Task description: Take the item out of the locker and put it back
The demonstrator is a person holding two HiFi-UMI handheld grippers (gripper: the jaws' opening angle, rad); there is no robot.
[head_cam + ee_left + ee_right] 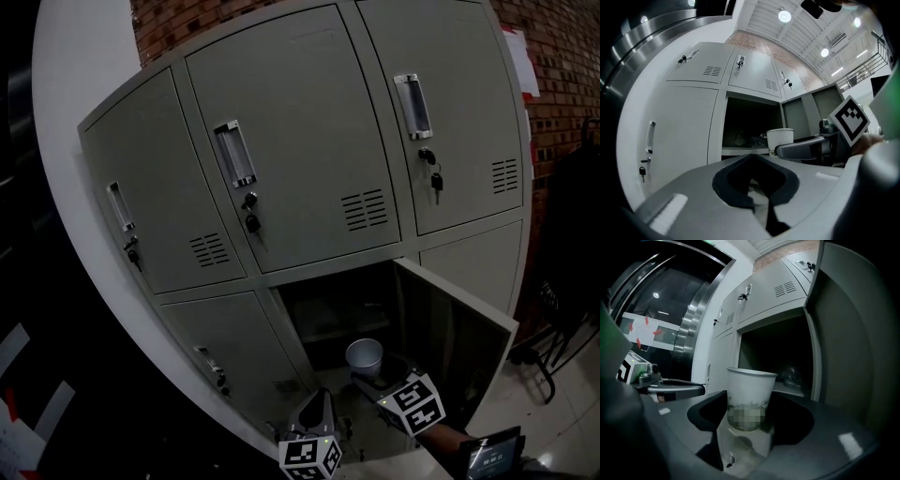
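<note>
Between the jaws of our right gripper [372, 378] stands a white paper cup [749, 389], upright, gripped low on its sides with the jaws set wide around it. We see this gripper low and right of centre in the head view, its marker cube [415, 403] to the lower right of the cup. Just left of it, at the bottom edge of that view, sits our left gripper [751, 159]; its jaws are closed together and hold nothing. From the left gripper view the cup shows right of centre, pinched by the other gripper's grey finger [801, 149].

Right behind the cup gapes the open compartment [328, 314] of the grey locker [300, 141], in the lower middle of the bank. We hold the cup just in front of its mouth. Its door [455, 337] stands open toward the right of the frame. Inside we make out a pale shelf [790, 389] with something crumpled on it that we cannot identify. Above, three upper doors are shut, each with keys [250, 217] hanging in its lock. A brick wall [553, 56] shows at the upper right, and a pale tiled floor [553, 412] at the lower right.
</note>
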